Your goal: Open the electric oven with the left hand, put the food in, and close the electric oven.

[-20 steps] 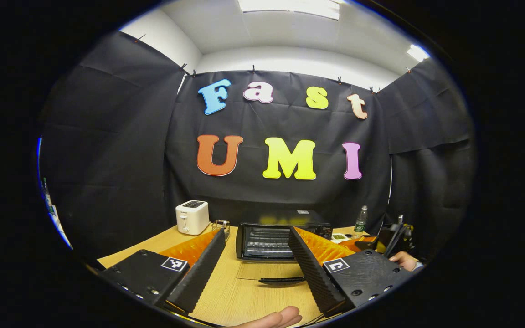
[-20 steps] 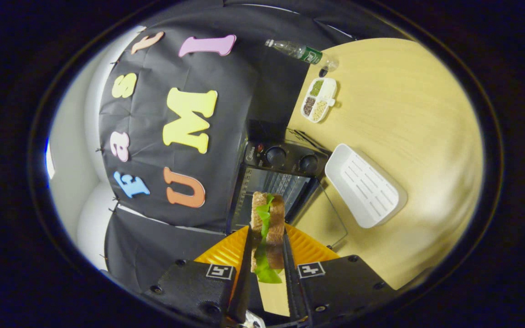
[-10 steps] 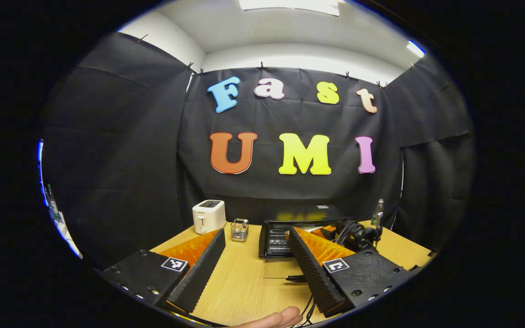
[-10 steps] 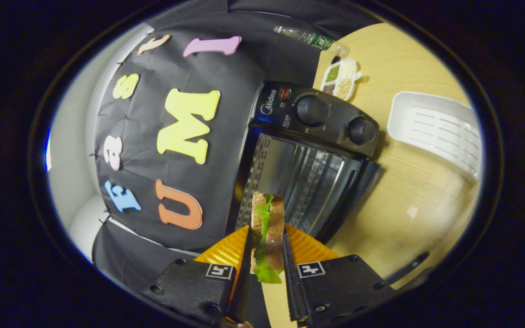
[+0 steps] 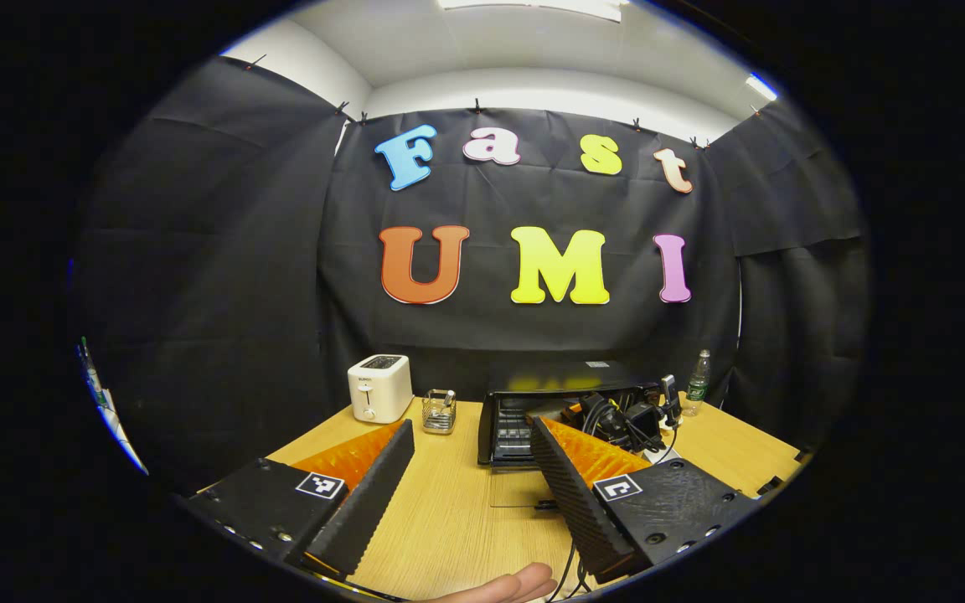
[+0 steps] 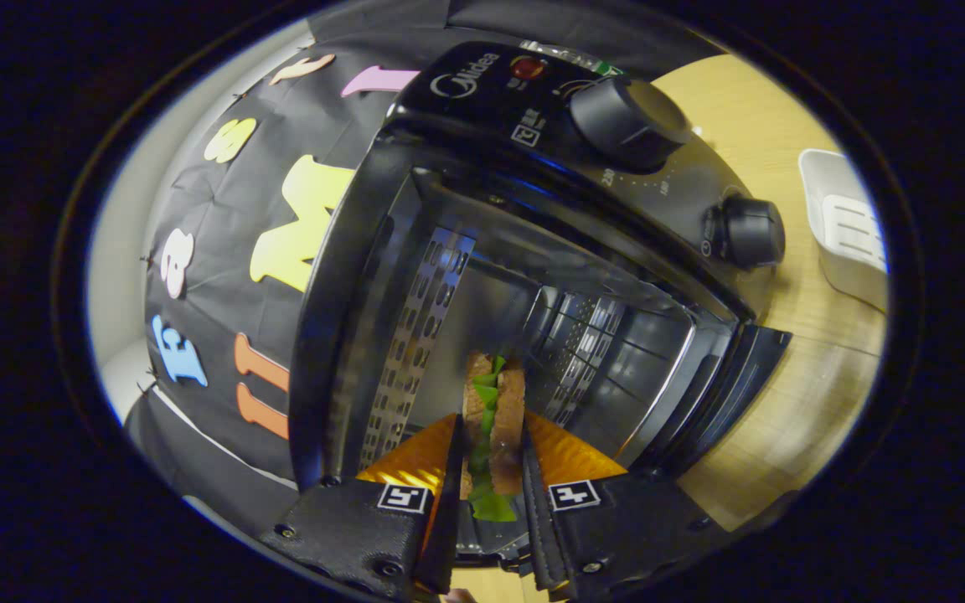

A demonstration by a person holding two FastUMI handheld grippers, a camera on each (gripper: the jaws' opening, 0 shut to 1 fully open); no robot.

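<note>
step: loading food | right gripper (image 6: 489, 469) clamps sandwich (image 6: 492, 419) at oven (image 6: 533, 276) mouth, rack at 12 | left gripper (image 5: 470, 494) agape, empty | next: set sandwich down, release, withdraw

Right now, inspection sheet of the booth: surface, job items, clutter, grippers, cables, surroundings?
Surface: wooden table.
Job's things: electric oven, door open flat; sandwich at its mouth.
Clutter: toaster, wire basket, bottle, white tray.
Grippers: right gripper shut on sandwich; left gripper open, back from oven.
Cables: black leads near left gripper.
Surroundings: black cloth wall.
</note>
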